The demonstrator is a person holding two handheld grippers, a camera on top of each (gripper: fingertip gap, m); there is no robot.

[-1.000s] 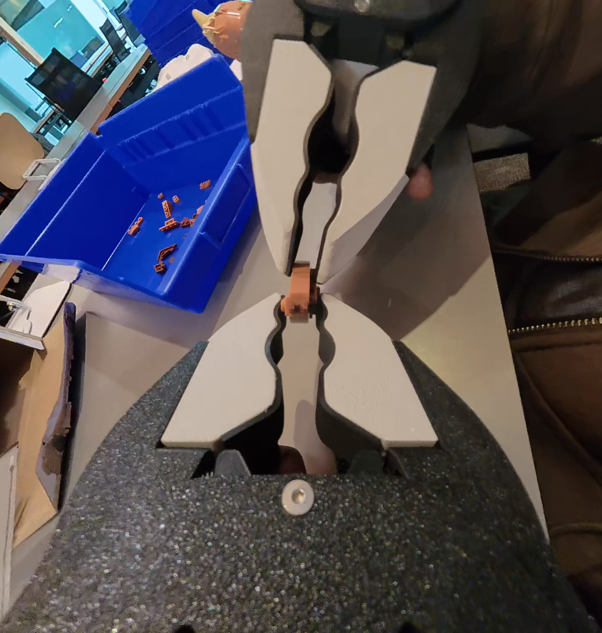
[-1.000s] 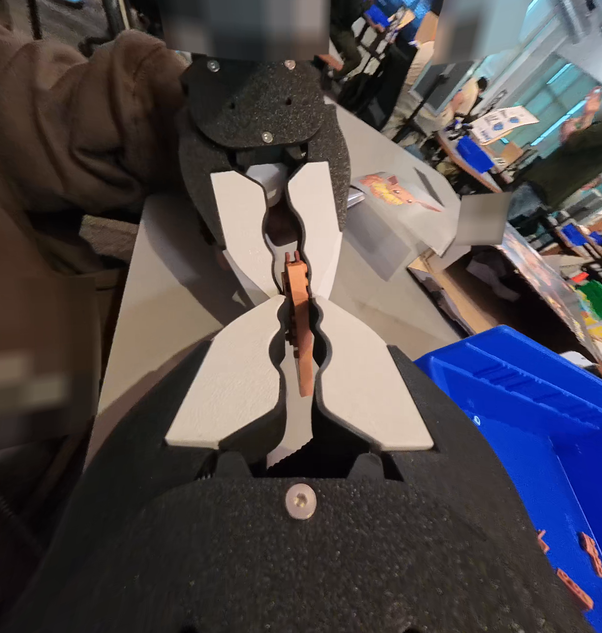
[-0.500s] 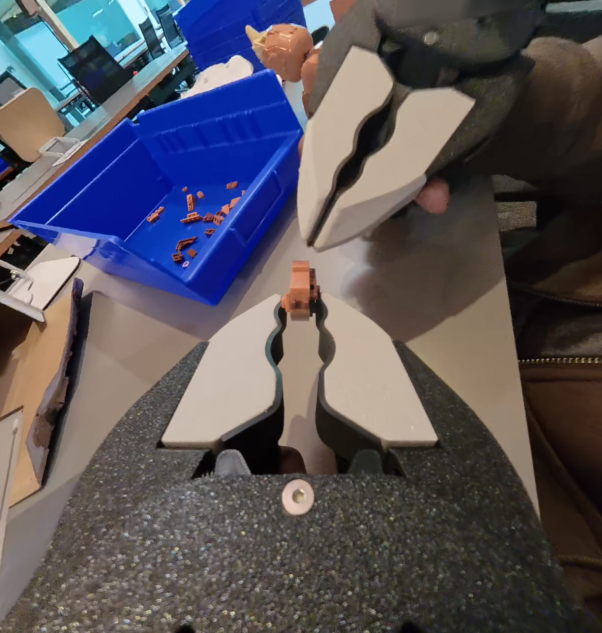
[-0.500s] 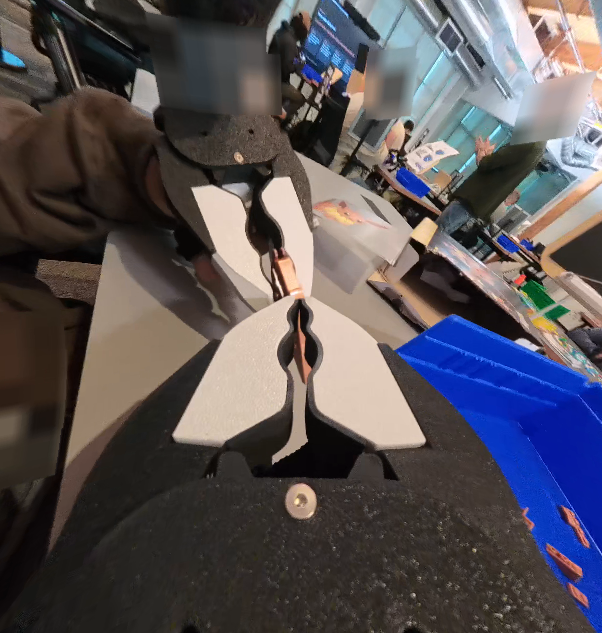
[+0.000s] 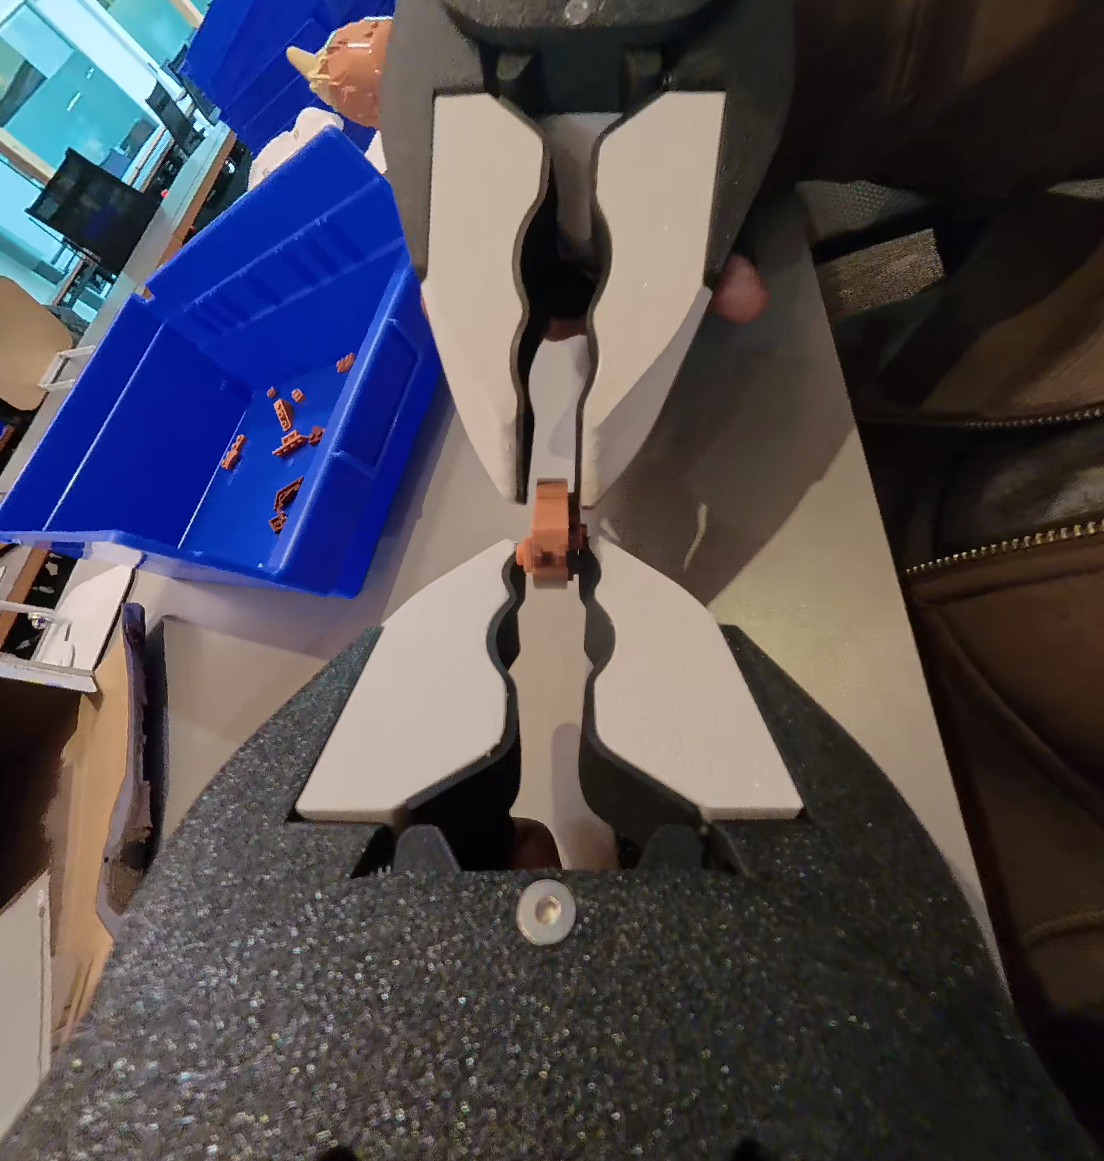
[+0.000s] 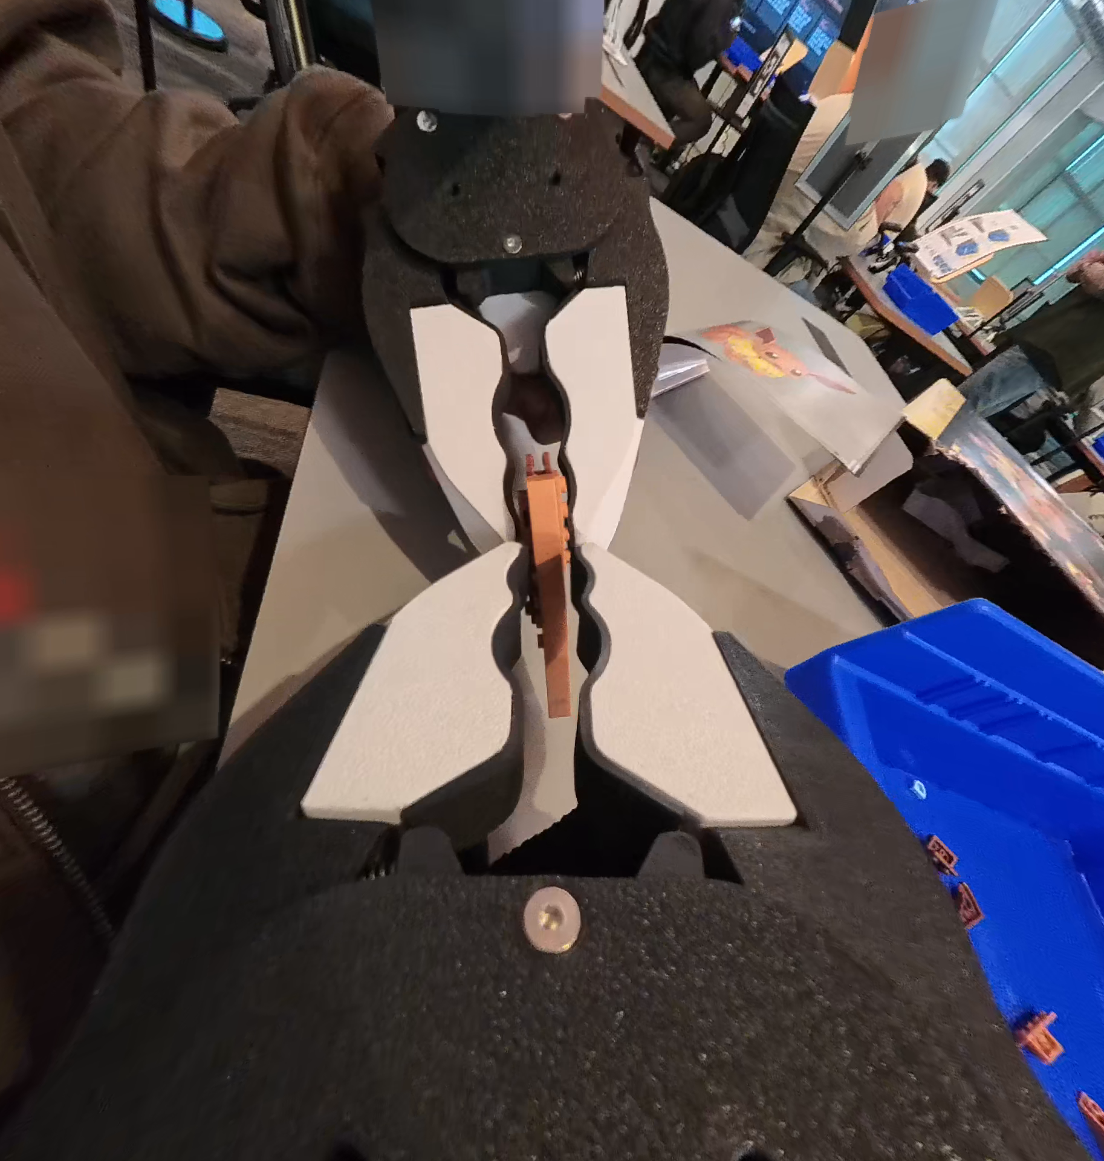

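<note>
A small orange-brown plastic brick assembly, a long flat plate with darker studded bits along one side, is held edge-up above the grey table. The left gripper clamps one end; the right gripper closes around the other, tip to tip.

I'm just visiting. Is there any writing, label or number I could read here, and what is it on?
Nothing can be read.
Sheet with an orange picture on the table: any print is too blurred.
White sheet with blue shapes, far off: too small.
Screens at the back: too small.
Blue bin: no marking shows.
</note>
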